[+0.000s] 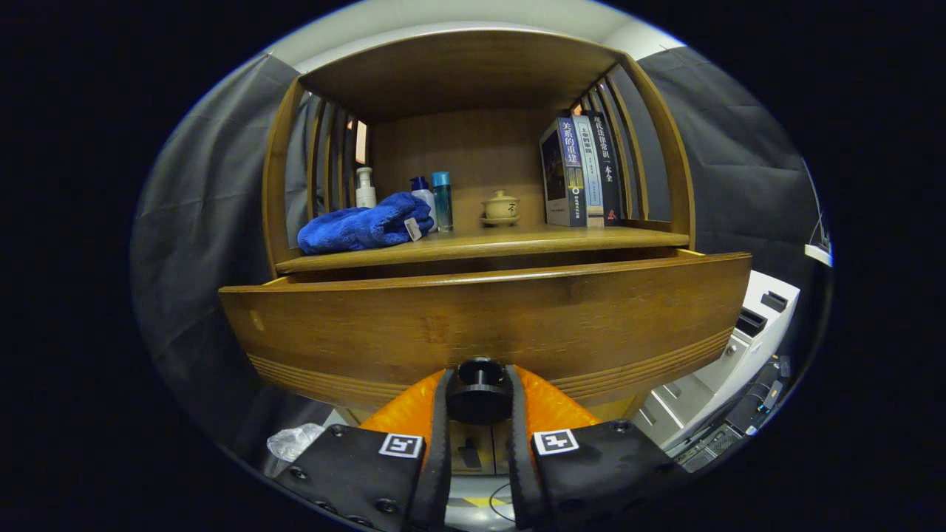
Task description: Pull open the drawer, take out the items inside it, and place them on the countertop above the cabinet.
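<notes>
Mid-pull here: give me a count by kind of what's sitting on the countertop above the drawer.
Bottles: 3
Books: 3
Blue towel: 1
Lidded cup on saucer: 1
Total: 8
Gripper fingers clamp the drawer knob.

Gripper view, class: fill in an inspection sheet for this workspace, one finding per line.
Surface: wooden countertop above the drawer.
Job's things: drawer pulled partly out; its contents are hidden behind the front.
Clutter: blue towel, three bottles, lidded cup, upright books on the countertop.
Grippers: tool shut on the drawer's dark knob, a finger either side.
Cables: dark leads low beside the white unit.
Surroundings: dark cloth wall, white unit, crumpled plastic.
</notes>
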Tool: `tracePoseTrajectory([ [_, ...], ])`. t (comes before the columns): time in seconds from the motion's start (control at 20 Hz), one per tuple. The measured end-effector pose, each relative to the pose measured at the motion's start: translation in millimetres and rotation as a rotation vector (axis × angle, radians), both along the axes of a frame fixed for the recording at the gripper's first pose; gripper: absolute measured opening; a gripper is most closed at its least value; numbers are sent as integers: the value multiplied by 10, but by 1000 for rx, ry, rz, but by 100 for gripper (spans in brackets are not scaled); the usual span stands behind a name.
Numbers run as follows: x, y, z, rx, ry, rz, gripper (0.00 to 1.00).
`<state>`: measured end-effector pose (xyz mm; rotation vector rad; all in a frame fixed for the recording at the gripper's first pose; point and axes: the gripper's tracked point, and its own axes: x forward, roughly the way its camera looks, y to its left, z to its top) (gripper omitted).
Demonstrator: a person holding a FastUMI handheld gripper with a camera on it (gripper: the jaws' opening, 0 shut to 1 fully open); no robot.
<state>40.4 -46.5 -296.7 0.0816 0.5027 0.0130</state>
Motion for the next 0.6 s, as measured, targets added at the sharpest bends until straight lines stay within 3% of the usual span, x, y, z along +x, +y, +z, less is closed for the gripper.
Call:
tracePoseTrajectory([
  [0.6, -474, 37, 44, 8, 76, 45, 41],
])
